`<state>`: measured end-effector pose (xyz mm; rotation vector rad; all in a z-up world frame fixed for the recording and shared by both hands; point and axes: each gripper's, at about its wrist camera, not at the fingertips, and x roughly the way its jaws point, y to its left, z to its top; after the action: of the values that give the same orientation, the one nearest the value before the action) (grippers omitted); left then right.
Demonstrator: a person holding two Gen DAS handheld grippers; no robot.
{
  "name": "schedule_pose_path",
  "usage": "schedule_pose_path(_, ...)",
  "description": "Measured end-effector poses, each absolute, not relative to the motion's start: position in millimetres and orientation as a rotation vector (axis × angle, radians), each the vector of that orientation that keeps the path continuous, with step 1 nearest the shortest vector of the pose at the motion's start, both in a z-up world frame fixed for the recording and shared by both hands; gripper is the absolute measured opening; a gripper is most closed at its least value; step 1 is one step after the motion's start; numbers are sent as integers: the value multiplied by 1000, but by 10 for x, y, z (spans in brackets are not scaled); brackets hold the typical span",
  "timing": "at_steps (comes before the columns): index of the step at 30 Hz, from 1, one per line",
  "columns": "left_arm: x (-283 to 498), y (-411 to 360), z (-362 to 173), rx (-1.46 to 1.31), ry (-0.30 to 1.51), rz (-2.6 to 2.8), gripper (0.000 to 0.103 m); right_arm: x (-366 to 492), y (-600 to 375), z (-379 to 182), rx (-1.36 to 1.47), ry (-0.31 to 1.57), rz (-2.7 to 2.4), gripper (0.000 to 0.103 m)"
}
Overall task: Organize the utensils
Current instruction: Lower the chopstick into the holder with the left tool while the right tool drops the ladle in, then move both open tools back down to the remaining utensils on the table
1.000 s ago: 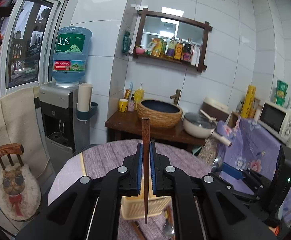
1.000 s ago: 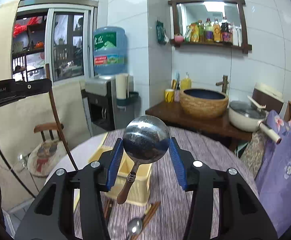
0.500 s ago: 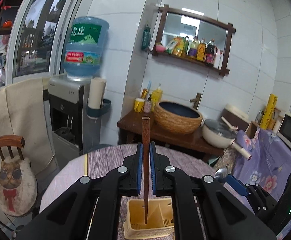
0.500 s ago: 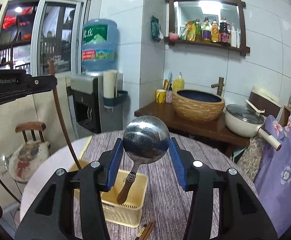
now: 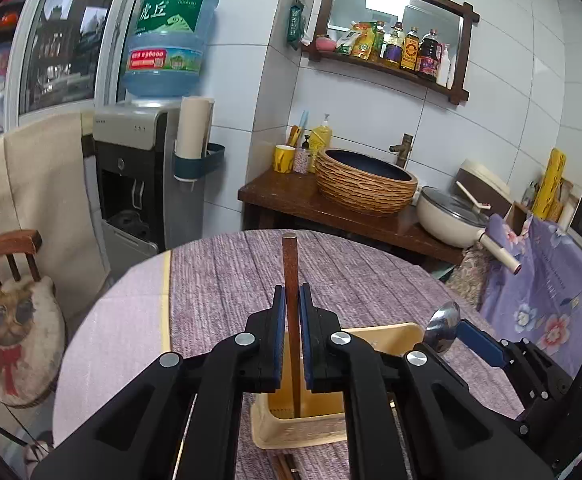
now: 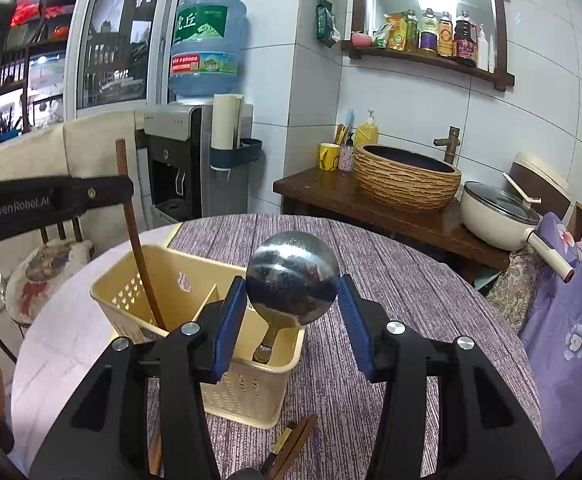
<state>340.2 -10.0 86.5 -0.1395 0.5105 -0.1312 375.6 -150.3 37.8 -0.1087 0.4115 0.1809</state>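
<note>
Two grippers hang over a yellow basket (image 6: 179,300) on a round table (image 6: 371,280) with a purple cloth. From the left wrist, the left gripper (image 5: 289,332) is seen clamped tight on a dark wooden chopstick (image 5: 289,272), which stands upright between the blue pads, its lower end down inside the basket (image 5: 303,420). That view hides most of the basket behind the gripper's black arms; only the near wall and a strip of the far rim show. It does catch the right gripper (image 5: 457,330) at the side, with the ladle (image 5: 443,326) seen edge-on. The right wrist view opens the basket up: a divider splits it into compartments, the chopstick (image 6: 139,240) leans in the left one, and the left gripper (image 6: 103,194) appears as a black bar across it. Here the right gripper (image 6: 293,316) has its jaws part-way apart around the steel ladle (image 6: 293,276); the bowl sits between the pads, the left pad against it, while contact on the right side cannot be told. The ladle's handle points down into the right compartment. Only this view shows loose chopsticks (image 6: 291,440) lying on the cloth in front of the basket, and a sleeve at the left edge. Both views show a water dispenser (image 5: 147,168) and a wooden sink stand behind.
</note>
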Motion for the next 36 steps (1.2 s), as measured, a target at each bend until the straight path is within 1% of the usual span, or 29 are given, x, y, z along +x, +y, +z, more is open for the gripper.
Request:
schedule_pose_path(4, 3387, -74, 881, -149, 512, -138, 8, 3744, -1514, 356, -99, 402, 192, 48)
schedule_pose_path(6, 3373, -46, 889, -160, 508, -144, 10, 3710, -1542, 362, -82, 388, 203, 51)
schedule_pose_path(8, 3326, -28, 905, -159, 501, -149, 24, 3634, -1571, 376, -83, 363, 196, 56)
schedule_pose_path(10, 3234, -12, 908, -159, 486, -157, 52, 3550, -1595, 406, -87, 340, 191, 60)
schedule_pose_path(13, 3077, 11, 872, -152, 473, -161, 64, 3380, -1648, 432, -84, 307, 188, 65)
schedule_pose_path(16, 2921, 45, 786, -152, 491, -165, 73, 3230, -1707, 415, -77, 317, 180, 71)
schedule_pose_path(21, 2703, 72, 524, -138, 564, -175, 75, 3013, -1816, 228, -55, 406, 169, 73)
schedule_pose_path(26, 2540, 56, 81, -95, 685, -176, 73, 2846, -1893, -128, -39, 530, 148, 73)
schedule_pose_path(31, 2501, 25, -305, -109, 821, -193, 61, 2774, -1916, -526, -6, 669, 147, 73)
schedule_pose_path(36, 2468, -140, -445, -98, 873, -238, 57, 2667, -1873, -800, -2, 741, 147, 73)
